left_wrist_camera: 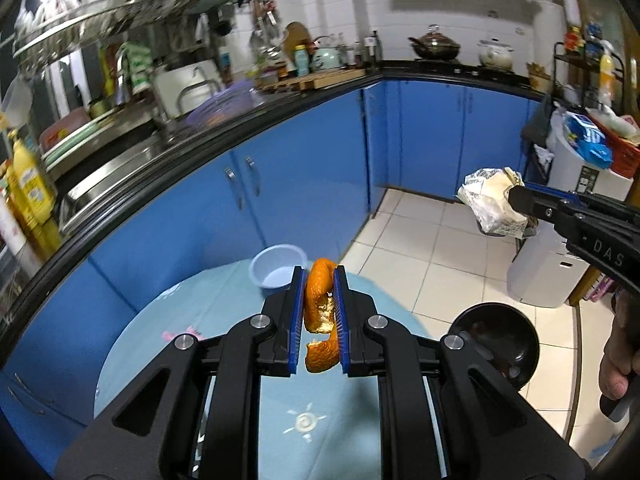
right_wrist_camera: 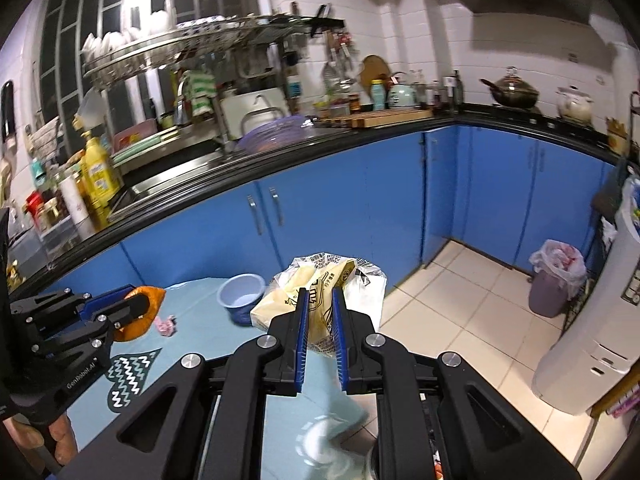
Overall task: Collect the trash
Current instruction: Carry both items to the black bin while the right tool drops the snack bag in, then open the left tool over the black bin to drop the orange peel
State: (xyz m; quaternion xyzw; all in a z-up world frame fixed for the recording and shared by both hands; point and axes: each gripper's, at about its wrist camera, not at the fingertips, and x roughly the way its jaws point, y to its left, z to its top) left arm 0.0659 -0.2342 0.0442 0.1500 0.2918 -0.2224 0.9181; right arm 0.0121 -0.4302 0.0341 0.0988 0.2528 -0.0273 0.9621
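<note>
Two pieces lifted: left hand-held gripper (left_wrist_camera: 319,312) clamps peel (left_wrist_camera: 318,304), right (right_wrist_camera: 320,320) clamps wrapper (right_wrist_camera: 320,280); binning (right_wrist_camera: 554,280) left.

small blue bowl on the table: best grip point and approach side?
Grip the blue bowl by its rim, one finger inside, one outside, coming from above. It stands upright with its mouth open, and its wall looks thin and flares outward, so a pinch across the body would likely slip. Take the rim section nearest the grippers. Both are occupied now: left gripper holds orange peel, right gripper a wrapper.
</note>
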